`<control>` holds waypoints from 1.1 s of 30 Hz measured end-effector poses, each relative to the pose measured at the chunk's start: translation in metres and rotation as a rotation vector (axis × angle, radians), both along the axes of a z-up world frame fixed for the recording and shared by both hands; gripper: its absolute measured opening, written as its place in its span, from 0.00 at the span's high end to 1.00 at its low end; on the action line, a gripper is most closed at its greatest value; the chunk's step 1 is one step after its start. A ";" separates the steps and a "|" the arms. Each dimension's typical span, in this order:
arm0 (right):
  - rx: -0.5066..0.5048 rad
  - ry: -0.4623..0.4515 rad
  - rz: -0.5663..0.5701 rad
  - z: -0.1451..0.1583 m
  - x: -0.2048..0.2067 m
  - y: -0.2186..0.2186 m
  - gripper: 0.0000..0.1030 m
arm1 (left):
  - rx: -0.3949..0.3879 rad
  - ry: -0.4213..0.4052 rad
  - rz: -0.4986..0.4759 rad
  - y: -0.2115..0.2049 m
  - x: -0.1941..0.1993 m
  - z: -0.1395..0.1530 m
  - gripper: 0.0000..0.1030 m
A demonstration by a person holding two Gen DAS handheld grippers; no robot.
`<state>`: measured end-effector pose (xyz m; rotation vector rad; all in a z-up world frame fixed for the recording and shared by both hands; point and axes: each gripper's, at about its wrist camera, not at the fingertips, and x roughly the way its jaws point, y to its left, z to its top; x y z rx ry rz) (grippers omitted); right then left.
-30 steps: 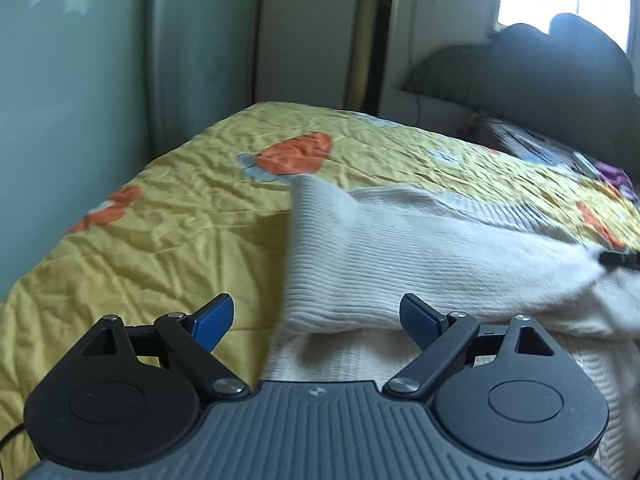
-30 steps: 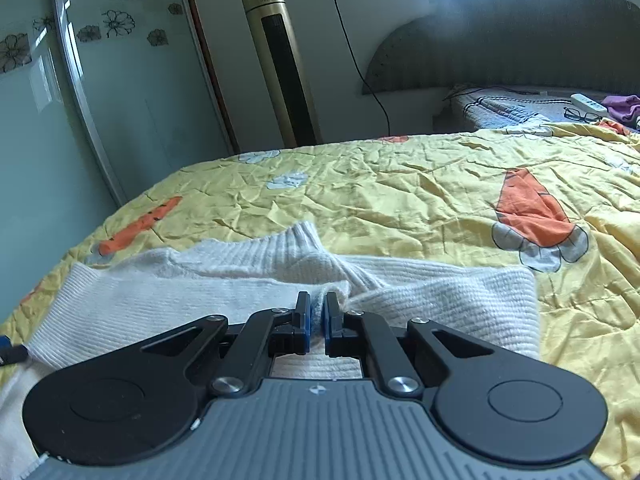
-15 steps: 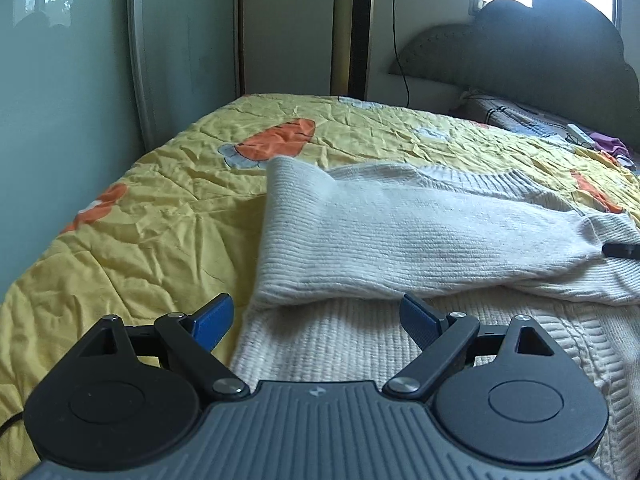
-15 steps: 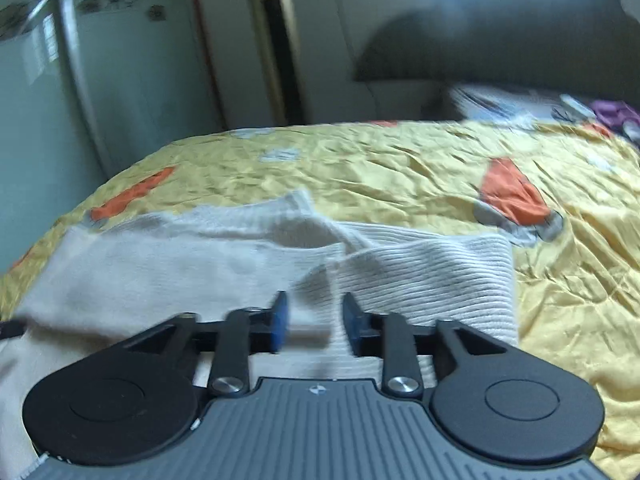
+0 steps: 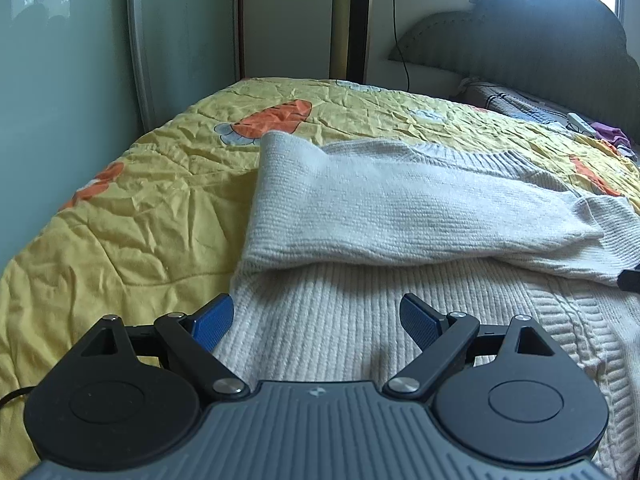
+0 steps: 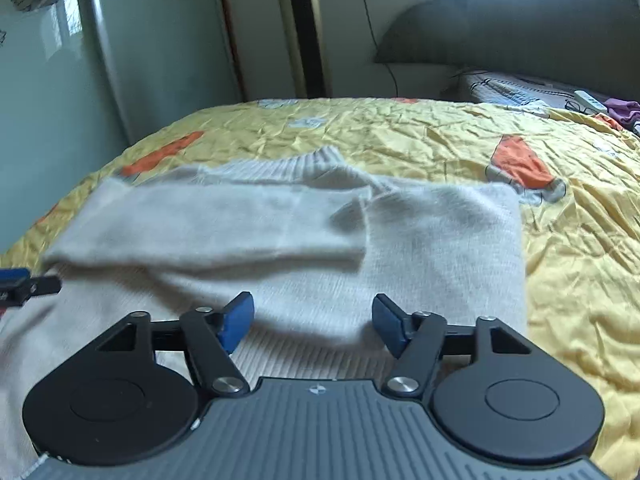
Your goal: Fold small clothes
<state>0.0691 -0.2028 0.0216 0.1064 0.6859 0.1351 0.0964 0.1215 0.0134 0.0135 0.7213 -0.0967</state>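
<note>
A cream knitted sweater (image 5: 360,320) lies flat on the yellow bedspread (image 5: 140,216). Both sleeves are folded across its chest: the left sleeve (image 5: 400,212) lies over toward the right, and in the right wrist view it (image 6: 208,220) meets the right sleeve (image 6: 440,224) near the middle. My left gripper (image 5: 316,318) is open and empty above the sweater's lower left body. My right gripper (image 6: 312,322) is open and empty above the sweater's (image 6: 300,292) lower right body. The left gripper's tip (image 6: 24,284) shows at the left edge of the right wrist view.
The bedspread (image 6: 480,140) has orange carrot prints. A gold tower fan (image 6: 304,28) stands by the wall behind the bed. A dark headboard (image 5: 540,52) is at the right, with striped bedding, a remote (image 5: 578,122) and purple cloth below it. A glass wardrobe door (image 5: 60,80) is at the left.
My right gripper opened and let go of the right sleeve, which now lies folded on the chest. Both grippers pulled back and rose from the sweater.
</note>
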 end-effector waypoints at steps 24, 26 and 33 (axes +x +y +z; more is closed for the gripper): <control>-0.042 0.007 -0.023 -0.019 -0.071 0.007 0.00 | 0.028 0.001 0.011 -0.028 -0.042 -0.007 0.11; -0.047 0.009 -0.034 -0.021 -0.071 0.007 0.00 | 0.033 -0.007 0.018 -0.032 -0.046 -0.007 0.11; -0.146 0.012 -0.039 -0.027 -0.073 0.020 0.00 | 0.060 -0.040 0.027 -0.044 -0.065 -0.008 0.11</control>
